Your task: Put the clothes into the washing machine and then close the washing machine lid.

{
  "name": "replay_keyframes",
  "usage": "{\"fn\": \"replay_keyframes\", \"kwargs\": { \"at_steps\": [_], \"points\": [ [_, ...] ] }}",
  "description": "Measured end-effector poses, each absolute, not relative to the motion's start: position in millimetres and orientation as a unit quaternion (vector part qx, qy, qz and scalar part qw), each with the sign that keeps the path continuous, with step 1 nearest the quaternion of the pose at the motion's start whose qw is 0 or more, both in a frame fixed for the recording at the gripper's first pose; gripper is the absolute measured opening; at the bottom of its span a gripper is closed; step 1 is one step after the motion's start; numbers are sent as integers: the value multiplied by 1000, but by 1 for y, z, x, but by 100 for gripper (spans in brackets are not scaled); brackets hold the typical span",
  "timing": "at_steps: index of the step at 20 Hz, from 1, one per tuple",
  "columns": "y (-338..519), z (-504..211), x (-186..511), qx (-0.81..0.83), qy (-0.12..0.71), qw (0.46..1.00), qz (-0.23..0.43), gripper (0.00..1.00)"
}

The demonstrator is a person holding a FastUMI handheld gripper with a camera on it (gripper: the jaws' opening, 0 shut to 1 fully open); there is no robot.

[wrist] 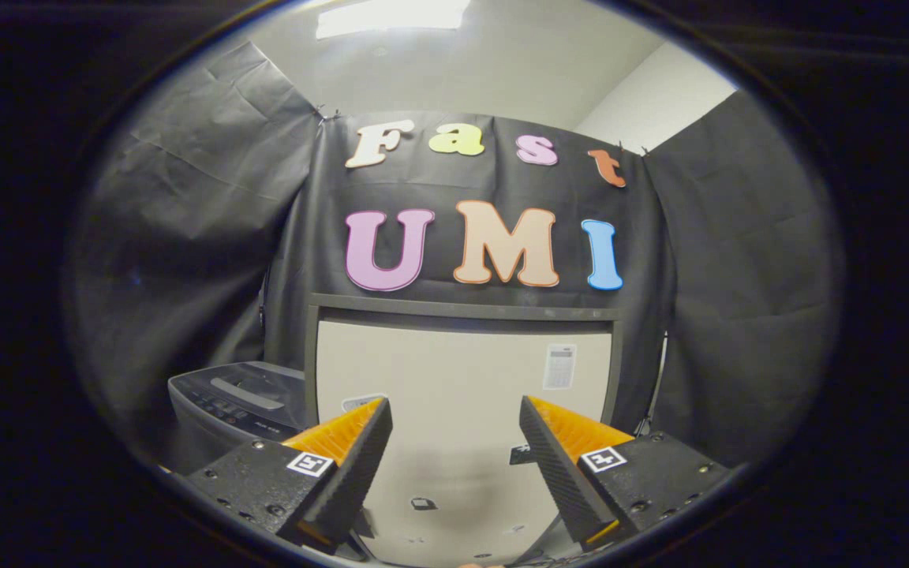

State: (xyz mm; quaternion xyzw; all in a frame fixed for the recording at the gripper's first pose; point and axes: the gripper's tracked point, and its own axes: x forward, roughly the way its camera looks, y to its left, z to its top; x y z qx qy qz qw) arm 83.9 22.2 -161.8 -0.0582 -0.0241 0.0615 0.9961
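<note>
The gripper [454,442] is spread wide and holds nothing, pointing level over a pale table [454,379] that stretches ahead between and beyond the fingers. The washing machine [237,406] sits off to the left, just past the left finger, so the next move likely swings leftward. No clothes can be made out.

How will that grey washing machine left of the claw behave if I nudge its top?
The washing machine looks boxy and bulky, so it probably stays put rather than tipping or sliding. Its top looks like smooth, hard plastic, so a push may skid across it. The claw is open, with nothing between its fingers, to the machine's right.
</note>
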Motion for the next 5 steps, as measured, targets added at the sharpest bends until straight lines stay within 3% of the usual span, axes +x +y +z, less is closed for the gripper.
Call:
{"fn": "replay_keyframes", "kwargs": {
  "at_steps": [5],
  "points": [
    [19, -161, 82, -56, -25, 996, 60, 98]
  ]
}}
